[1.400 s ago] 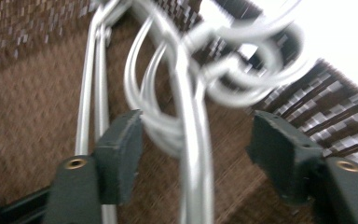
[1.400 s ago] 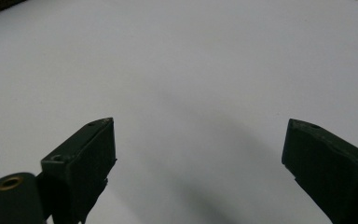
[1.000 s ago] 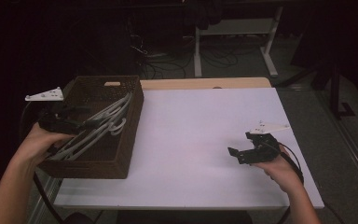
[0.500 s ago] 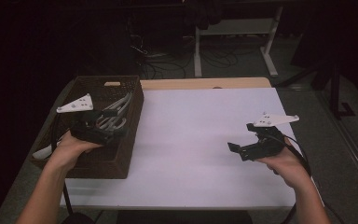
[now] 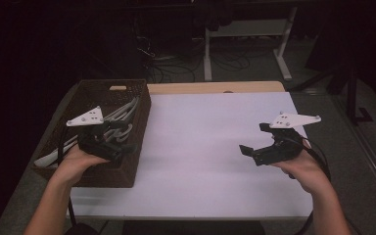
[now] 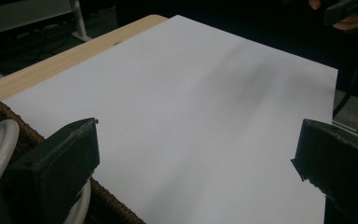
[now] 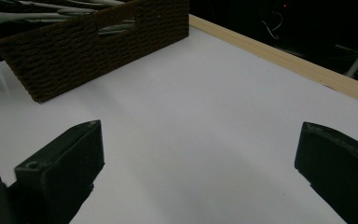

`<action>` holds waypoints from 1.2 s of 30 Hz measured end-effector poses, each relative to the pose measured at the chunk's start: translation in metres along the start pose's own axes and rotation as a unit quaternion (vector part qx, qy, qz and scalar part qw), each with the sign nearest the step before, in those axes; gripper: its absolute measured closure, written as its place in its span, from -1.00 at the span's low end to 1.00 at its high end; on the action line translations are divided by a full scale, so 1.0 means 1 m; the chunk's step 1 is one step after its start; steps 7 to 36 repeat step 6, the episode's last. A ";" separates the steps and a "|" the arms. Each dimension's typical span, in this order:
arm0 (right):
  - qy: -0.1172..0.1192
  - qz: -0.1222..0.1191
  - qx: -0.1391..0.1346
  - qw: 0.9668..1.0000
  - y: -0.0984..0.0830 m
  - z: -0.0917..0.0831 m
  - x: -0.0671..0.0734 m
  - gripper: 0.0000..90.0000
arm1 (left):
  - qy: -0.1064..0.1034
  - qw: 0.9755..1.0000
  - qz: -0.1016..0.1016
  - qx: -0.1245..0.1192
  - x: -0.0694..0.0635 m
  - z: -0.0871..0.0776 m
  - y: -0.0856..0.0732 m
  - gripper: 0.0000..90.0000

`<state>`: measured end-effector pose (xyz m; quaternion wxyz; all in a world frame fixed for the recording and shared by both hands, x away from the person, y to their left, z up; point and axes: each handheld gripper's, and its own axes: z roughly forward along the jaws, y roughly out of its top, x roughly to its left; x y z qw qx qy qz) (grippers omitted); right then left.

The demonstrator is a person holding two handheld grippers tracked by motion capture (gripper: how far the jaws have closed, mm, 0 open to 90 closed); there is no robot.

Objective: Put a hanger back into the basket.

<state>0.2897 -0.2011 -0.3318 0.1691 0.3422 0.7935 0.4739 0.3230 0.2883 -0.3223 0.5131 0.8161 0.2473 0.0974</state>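
1. The left claw (image 5: 120,147) hangs over the near right part of the dark brown woven rectangular basket (image 5: 139,122), jaws spread wide with nothing between them; they have just been opening.
2. The white plastic clothes hangers (image 5: 122,111) lie in a loose pile inside that basket, just beyond the left claw and apart from it.
3. The basket stands at the left edge of the white-topped bench (image 5: 210,142) with a pale wooden far rim.
4. The right claw (image 5: 252,142) is held above the bench's right side, well apart from the basket, jaws wide and empty, having just been opening.
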 end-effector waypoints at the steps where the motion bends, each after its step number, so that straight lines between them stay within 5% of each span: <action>1: 0.001 0.000 0.000 1.000 0.000 0.000 0.000 -0.98 | 0.000 1.000 0.001 -0.002 -0.001 -0.001 0.001 -1.00; 6: 0.001 0.002 0.003 1.000 -0.005 0.003 0.000 -0.98 | -0.001 0.999 0.020 -0.029 -0.020 -0.010 0.007 -1.00; 36: 0.001 0.002 0.003 1.000 -0.005 0.003 0.000 -0.98 | -0.001 0.999 0.020 -0.029 -0.020 -0.010 0.007 -1.00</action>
